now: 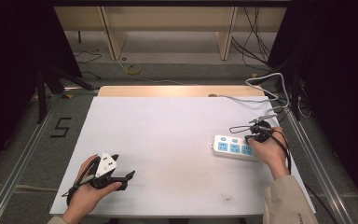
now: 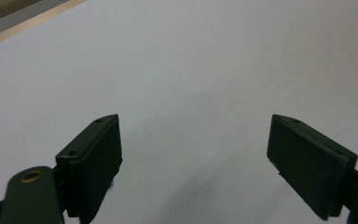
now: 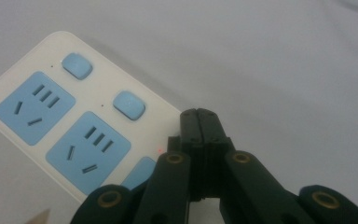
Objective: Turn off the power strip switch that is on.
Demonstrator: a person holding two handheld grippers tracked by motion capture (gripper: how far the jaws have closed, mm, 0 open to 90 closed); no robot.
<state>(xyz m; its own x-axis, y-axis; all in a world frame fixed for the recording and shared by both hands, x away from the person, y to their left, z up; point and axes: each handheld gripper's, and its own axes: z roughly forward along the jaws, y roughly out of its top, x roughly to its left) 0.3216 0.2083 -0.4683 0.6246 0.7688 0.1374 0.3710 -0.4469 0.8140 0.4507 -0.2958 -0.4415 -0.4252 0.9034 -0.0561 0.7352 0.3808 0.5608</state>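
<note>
Power strip [image 3: 74,126] glossy white plastic; table [image 1: 168,135] matt white; tongs [image 2: 196,154] matt black.

open tabletop [image 1: 168,140] beside power strip [image 1: 233,148]

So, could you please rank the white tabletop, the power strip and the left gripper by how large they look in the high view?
1. white tabletop, by far the largest.
2. left gripper and power strip look about alike; the gripper sits nearer the camera, so I won't rank them.
</note>
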